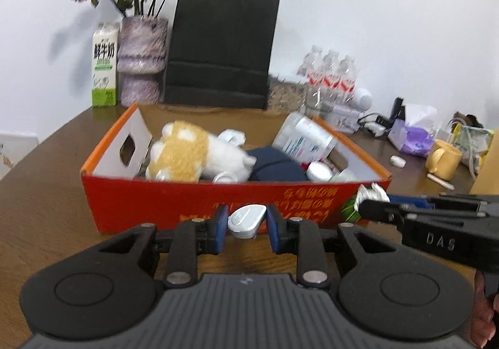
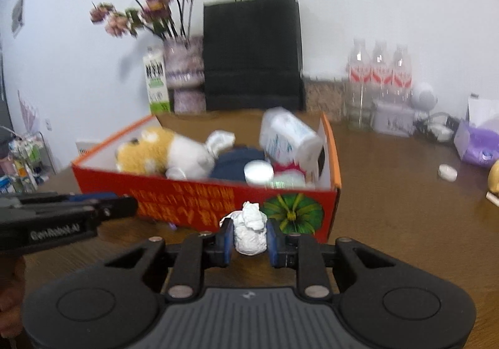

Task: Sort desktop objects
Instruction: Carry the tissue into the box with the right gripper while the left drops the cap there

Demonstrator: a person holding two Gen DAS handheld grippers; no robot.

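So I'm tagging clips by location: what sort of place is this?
Probably a home or office desk: a wooden table against a white wall, with a vase of dried flowers, a milk carton and a tissue pack.

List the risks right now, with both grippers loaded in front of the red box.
1. The left gripper pinches the smooth silver device only at its edges; it may slip.
2. The red box is crowded by the plush toy and white bottle, so drops may bounce out.
3. The right gripper holds crumpled tissue close beside the left; they may collide.
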